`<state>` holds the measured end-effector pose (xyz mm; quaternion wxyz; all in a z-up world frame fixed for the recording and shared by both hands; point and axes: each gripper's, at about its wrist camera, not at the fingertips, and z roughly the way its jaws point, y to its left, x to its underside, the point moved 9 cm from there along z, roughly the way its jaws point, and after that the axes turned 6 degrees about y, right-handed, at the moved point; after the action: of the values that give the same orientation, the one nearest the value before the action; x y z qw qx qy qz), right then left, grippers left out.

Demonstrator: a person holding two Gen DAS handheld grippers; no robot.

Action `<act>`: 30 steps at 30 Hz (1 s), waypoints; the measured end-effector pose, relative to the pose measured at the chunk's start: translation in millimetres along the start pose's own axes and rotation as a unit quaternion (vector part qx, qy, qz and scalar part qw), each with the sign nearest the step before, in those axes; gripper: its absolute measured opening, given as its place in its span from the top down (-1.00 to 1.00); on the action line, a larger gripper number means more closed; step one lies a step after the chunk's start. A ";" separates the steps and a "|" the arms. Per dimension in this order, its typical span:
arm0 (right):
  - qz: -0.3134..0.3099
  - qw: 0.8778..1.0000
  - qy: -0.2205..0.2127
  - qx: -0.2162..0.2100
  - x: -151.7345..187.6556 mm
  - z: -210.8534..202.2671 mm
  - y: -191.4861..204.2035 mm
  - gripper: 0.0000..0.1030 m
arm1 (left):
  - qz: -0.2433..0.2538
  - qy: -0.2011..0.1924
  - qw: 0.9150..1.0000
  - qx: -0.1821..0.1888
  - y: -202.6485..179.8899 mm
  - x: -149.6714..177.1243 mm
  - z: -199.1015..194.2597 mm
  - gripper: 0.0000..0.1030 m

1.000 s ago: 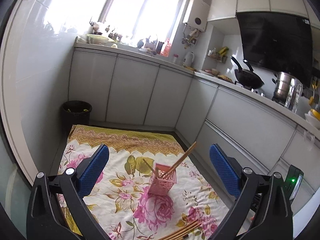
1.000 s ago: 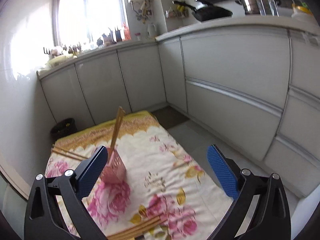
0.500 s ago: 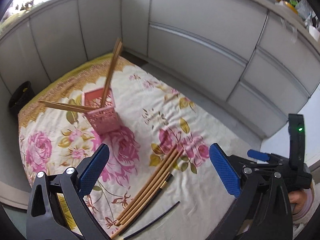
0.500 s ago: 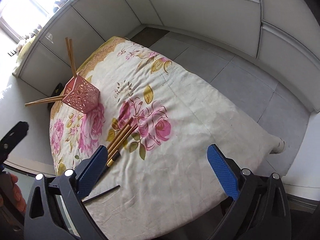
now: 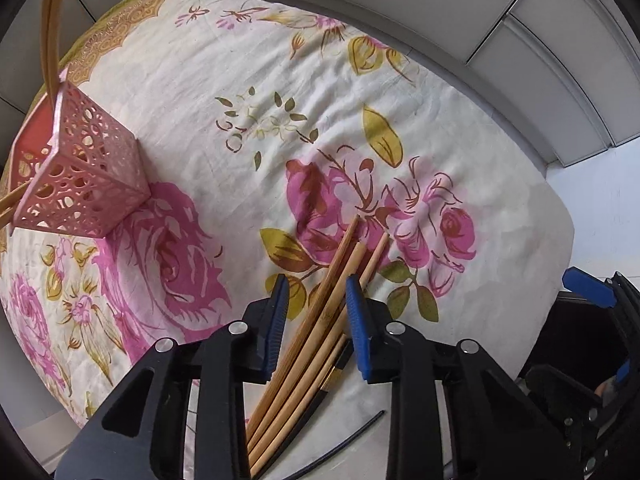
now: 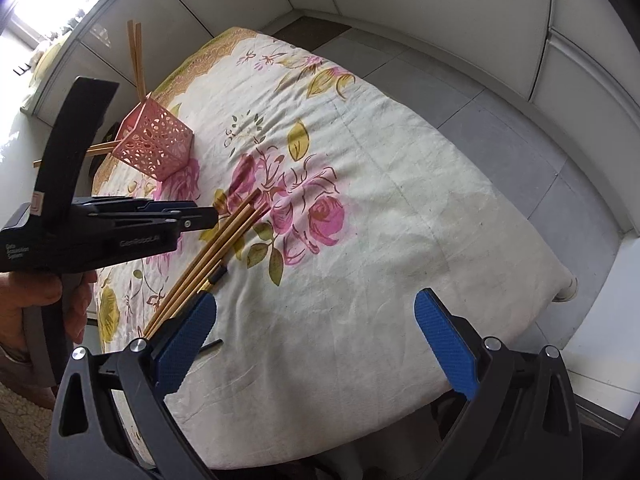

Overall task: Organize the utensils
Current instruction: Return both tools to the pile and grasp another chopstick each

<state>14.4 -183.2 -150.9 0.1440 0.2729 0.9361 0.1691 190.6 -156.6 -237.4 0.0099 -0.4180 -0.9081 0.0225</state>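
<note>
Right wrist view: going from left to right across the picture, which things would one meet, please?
The person's hand → left gripper → pink holder → wooden chopsticks on the cloth → floral cloth → grey floor tiles.

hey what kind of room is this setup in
Probably a home kitchen: pale cabinet doors line the walls above a grey tiled floor, with chopsticks and a pink holder on a floral cloth.
</note>
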 end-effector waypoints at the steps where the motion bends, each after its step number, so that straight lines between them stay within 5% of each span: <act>1: 0.000 1.000 0.004 -0.003 0.8 1.0 0.8 -0.88 | 0.000 0.003 1.000 0.002 -0.2 -0.4 3.2 0.54; 17: 0.005 1.000 0.024 -0.015 3.1 8.4 1.4 -0.88 | 0.008 0.022 1.000 -0.010 8.3 0.3 22.2 0.56; 22: 0.002 0.999 0.029 -0.013 4.4 11.0 3.5 -0.88 | 0.044 0.023 0.999 -0.022 1.2 4.5 25.1 0.59; 25: 0.004 0.999 0.033 -0.012 4.4 13.7 4.6 -0.88 | 0.022 0.025 0.999 -0.020 7.4 1.3 24.3 0.80; 30: 0.031 0.998 0.046 -0.025 -2.7 21.1 4.9 -0.88 | -0.065 -0.023 0.997 -0.042 44.3 8.6 19.7 0.83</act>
<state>26.4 -175.8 -167.5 0.1026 0.2902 0.9281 0.2094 218.0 -121.9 -259.3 -0.0276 -0.3579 -0.9333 -0.0067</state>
